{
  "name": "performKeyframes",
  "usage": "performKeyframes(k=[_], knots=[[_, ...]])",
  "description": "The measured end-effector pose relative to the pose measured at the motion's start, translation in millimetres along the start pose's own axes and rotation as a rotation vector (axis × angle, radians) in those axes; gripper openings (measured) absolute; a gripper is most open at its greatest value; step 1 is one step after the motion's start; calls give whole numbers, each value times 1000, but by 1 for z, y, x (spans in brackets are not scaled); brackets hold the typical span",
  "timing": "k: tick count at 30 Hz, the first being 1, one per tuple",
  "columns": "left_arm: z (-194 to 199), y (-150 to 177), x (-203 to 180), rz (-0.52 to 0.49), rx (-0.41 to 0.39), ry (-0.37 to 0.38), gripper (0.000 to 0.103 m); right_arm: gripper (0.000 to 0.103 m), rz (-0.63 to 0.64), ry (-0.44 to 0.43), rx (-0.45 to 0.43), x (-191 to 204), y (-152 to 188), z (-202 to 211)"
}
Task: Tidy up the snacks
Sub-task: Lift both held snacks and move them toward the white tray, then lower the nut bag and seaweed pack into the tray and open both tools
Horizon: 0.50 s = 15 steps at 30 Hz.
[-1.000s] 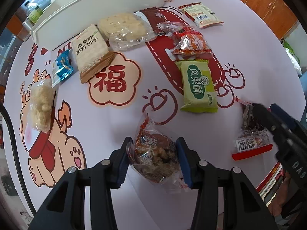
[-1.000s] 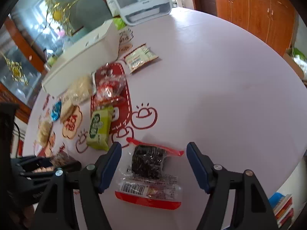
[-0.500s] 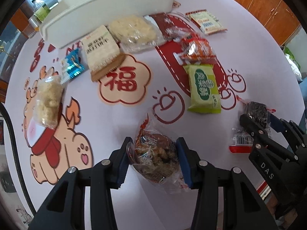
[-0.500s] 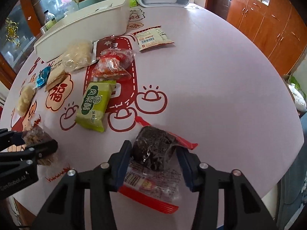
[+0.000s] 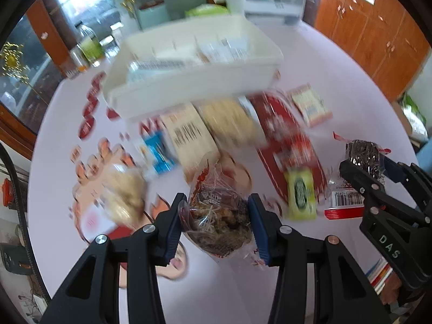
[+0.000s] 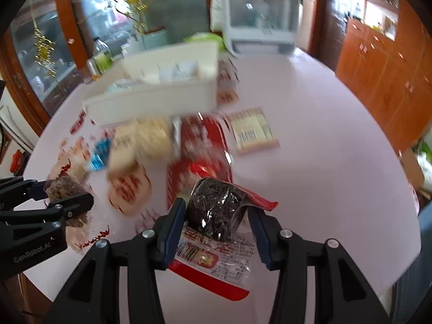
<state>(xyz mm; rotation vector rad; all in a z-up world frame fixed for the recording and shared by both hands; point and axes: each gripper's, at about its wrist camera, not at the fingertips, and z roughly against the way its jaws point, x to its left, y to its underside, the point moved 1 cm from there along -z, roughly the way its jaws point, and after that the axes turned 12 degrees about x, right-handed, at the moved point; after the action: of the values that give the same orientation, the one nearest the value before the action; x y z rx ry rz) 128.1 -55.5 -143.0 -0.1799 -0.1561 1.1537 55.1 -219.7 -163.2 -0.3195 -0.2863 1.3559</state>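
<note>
My left gripper [image 5: 214, 224] is shut on a clear bag of brown snack [image 5: 216, 216], held above the pink table [image 5: 67, 183]; the same bag [image 6: 63, 189] shows at the left of the right wrist view. Between the pads of my right gripper [image 6: 217, 222], also shut, hangs a red-edged bag of dark seeds [image 6: 216, 210], seen again as the seed bag [image 5: 363, 155] at the right of the left wrist view. A long white bin [image 5: 189, 86] with packets inside stands at the back. Several snack packs lie blurred in front of it.
On the table lie a green pack [image 5: 301, 194], a blue packet [image 5: 159, 151], a cracker box [image 5: 189, 135], a pale puffed-snack bag [image 5: 124, 197] and a beige packet [image 6: 252, 131]. A white appliance [image 6: 256, 19] stands behind the bin. Wooden cabinets [image 6: 391, 67] line the right.
The right gripper shut on the seed bag. Both grippers then rose off the table with their bags and tilted up, so the bin's inside and the room behind came into view.
</note>
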Motion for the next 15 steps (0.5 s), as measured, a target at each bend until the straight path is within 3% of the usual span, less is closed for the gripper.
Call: performKeyframes(k=[8,15], knots=[[65,-86,56,38,-171,-82,45,49,84,-50,-168,24,-105,52],[110,-167,102,102,-292,-118,46,49,89,-97,-245,41,-199,75]])
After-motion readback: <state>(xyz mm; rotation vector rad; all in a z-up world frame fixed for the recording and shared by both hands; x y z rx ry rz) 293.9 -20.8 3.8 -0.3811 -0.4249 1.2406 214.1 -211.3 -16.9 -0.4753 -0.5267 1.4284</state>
